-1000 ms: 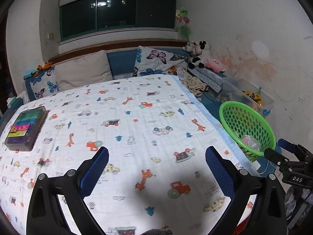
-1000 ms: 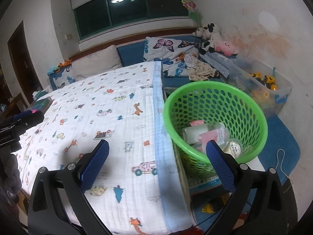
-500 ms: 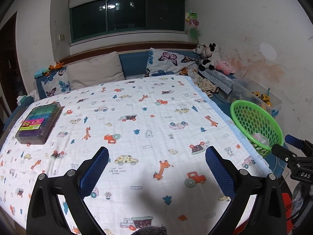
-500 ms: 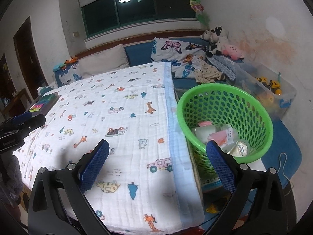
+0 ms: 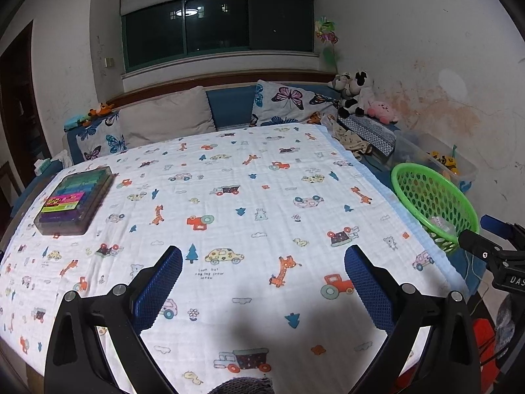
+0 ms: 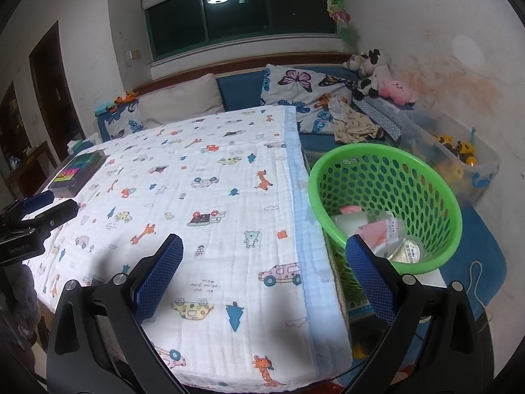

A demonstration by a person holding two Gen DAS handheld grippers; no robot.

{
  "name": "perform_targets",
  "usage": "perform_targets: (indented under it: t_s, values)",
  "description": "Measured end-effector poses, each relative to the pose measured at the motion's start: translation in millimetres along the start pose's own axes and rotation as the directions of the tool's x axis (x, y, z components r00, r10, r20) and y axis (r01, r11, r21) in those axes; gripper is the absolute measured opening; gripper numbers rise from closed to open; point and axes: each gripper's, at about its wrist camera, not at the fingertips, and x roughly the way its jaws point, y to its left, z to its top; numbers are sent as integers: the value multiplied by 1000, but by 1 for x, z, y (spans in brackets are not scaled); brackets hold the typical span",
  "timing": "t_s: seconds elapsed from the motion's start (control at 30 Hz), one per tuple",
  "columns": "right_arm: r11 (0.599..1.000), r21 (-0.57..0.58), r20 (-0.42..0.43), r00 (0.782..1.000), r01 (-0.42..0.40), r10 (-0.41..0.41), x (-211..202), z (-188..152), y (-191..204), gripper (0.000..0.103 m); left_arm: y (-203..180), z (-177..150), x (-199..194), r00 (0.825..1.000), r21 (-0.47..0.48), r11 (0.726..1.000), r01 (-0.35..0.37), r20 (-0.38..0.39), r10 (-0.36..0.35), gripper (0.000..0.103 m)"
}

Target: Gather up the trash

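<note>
A green perforated basket stands at the bed's right side and holds trash: a clear bottle, pink paper and a round lid. It also shows in the left wrist view. My left gripper is open and empty above the near part of the patterned blanket. My right gripper is open and empty, above the blanket's right edge, beside the basket. The right gripper's tips show in the left wrist view.
A dark box with coloured stripes lies on the blanket's left side. Pillows and plush toys line the head of the bed. A clear bin of toys stands by the right wall.
Both grippers have drawn back and up from the bed. The basket and blanket look farther away and more of the room shows. Both stay open.
</note>
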Motion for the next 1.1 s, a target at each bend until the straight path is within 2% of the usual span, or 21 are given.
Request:
perform_targets:
  t_s: [1.1]
  values:
    - [1000, -4, -8, 1000, -13, 13, 2, -1, 7, 99, 5, -11, 1, 1000, 0, 1000, -24, -14, 24, 96]
